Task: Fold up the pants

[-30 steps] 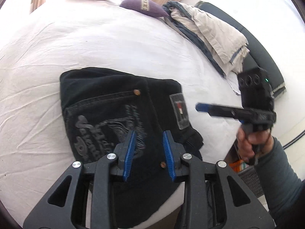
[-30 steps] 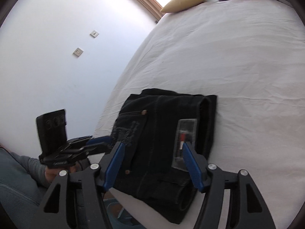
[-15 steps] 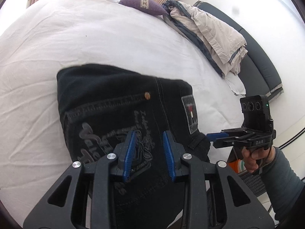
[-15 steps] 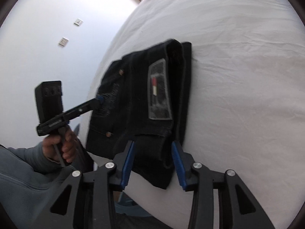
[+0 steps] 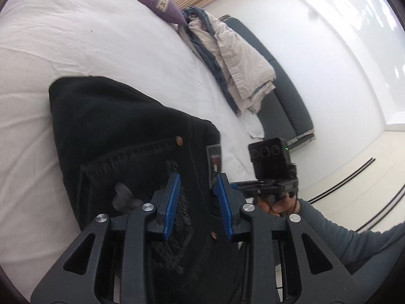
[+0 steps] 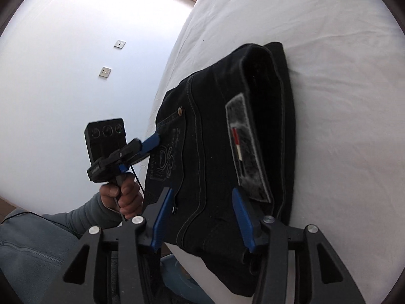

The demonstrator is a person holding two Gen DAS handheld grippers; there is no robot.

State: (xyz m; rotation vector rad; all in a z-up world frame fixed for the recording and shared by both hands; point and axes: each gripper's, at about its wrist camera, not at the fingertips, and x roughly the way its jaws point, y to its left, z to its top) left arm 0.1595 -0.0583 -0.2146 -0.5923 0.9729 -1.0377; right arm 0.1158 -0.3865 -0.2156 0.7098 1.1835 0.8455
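We are working over a bed (image 5: 83,38) dressed in a white sheet, with a pale wall behind it. The pants (image 6: 222,136), black and folded into a compact stack, are lying at the near edge of the bed, back pocket and label patch (image 6: 246,147) facing up. Our left gripper (image 5: 197,197) is hovering over the pocket embroidery with its blue pads spread a little and nothing between them. Our right gripper (image 6: 202,217) is hanging at the near end of the stack, its pads spread wide on either side of the cloth; we cannot tell whether they are touching it. Further off, a purple cushion (image 5: 159,7) is sitting at the far end of the bed, and beige clothes (image 5: 235,60) are lying heaped along the right edge beside a dark bench (image 5: 286,96).
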